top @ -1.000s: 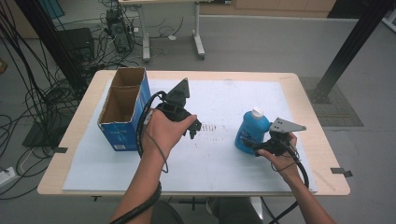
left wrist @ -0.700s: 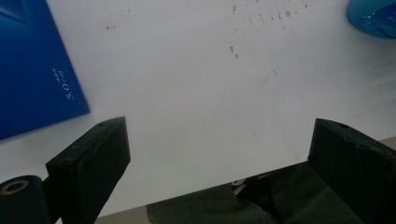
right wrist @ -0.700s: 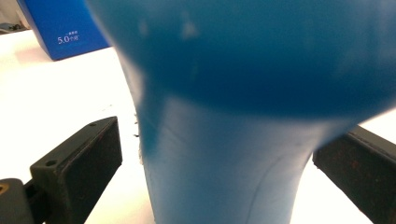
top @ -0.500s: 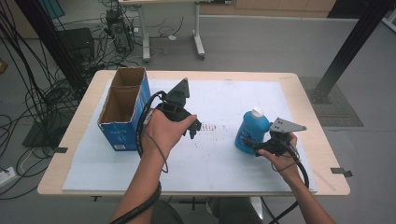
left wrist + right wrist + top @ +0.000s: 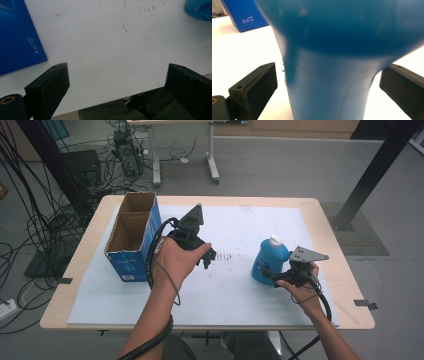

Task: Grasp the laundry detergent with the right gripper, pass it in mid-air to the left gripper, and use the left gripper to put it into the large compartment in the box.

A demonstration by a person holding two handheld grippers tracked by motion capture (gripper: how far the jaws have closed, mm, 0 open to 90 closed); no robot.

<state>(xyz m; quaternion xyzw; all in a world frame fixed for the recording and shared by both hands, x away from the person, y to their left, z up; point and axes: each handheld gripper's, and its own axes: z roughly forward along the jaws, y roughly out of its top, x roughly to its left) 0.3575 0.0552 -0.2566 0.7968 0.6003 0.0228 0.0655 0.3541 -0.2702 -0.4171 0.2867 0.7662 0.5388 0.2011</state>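
Note:
A blue plastic bottle with a white cap stands upright on the white mat, right of centre. My right gripper is open, with one jaw on each side of the bottle's lower body. In the right gripper view the bottle fills the space between the jaws of my right gripper, with a thin gap on each side. My left gripper hovers over the middle of the mat. In its own view my left gripper is open with nothing between the jaws.
An open blue cardboard box stands at the mat's left edge; its side shows in the left gripper view. The bottle lies far off there. A black post and cables stand on the floor around the table.

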